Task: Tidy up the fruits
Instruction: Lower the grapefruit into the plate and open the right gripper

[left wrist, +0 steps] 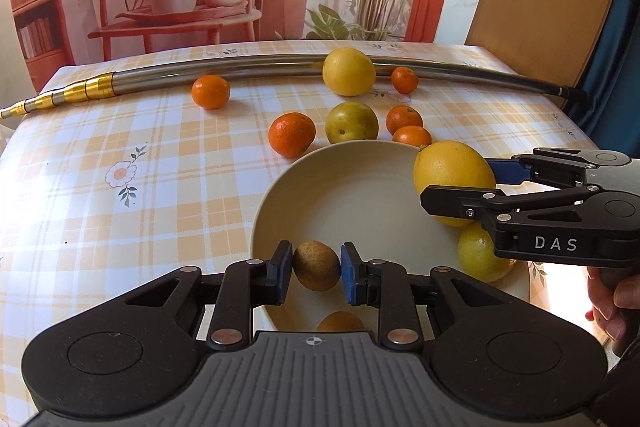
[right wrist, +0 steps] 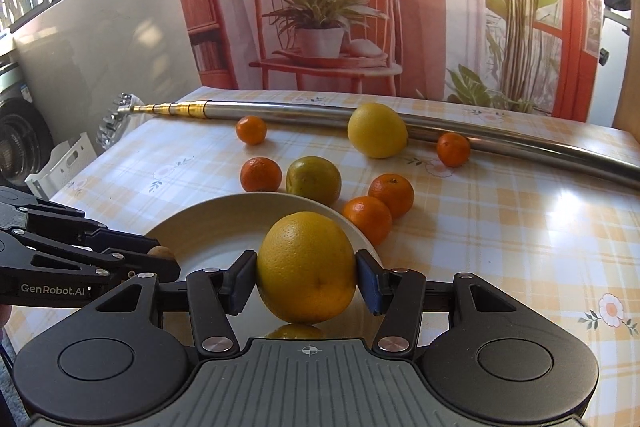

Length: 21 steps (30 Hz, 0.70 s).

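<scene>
Two markings can be read. In the left wrist view, the white letters "DAS" stand on the black side of the right gripper (left wrist: pixel 456 183), on its body behind the jaws. In the right wrist view, "GenRobot.AI" is printed in white on the black side of the left gripper (right wrist: pixel 160 255), low on its body near the picture's left edge. No other writing, number or label in either view is legible.
</scene>
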{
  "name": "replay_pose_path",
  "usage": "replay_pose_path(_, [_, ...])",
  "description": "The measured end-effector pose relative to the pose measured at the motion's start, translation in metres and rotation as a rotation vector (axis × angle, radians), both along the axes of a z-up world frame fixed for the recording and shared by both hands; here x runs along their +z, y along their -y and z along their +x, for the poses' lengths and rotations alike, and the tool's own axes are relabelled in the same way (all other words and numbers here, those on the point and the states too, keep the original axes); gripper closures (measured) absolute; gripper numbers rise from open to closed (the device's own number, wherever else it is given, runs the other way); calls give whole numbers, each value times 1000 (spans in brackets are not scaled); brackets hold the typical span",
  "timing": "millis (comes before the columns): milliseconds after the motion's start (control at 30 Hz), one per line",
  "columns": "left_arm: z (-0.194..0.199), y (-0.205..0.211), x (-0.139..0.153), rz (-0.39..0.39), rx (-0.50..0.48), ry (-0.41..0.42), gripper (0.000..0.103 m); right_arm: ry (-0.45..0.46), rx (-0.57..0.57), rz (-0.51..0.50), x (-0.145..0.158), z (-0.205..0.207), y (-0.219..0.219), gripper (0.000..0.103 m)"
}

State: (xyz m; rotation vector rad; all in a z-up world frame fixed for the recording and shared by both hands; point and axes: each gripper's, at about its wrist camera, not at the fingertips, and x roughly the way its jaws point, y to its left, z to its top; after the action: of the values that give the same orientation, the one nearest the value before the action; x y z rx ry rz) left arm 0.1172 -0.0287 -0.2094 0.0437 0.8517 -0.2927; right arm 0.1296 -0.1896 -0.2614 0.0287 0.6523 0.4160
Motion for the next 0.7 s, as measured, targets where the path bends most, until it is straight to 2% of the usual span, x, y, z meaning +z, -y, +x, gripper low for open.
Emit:
replay_pose_path(300, [-1, 2, -2, 19, -6, -5, 75, -24, -10, -42, -5, 9, -4, 54])
replay_pose_path(700, [-2, 2, -4, 22, 11, -6, 75, -53, -43, -32, -5, -1, 3, 54])
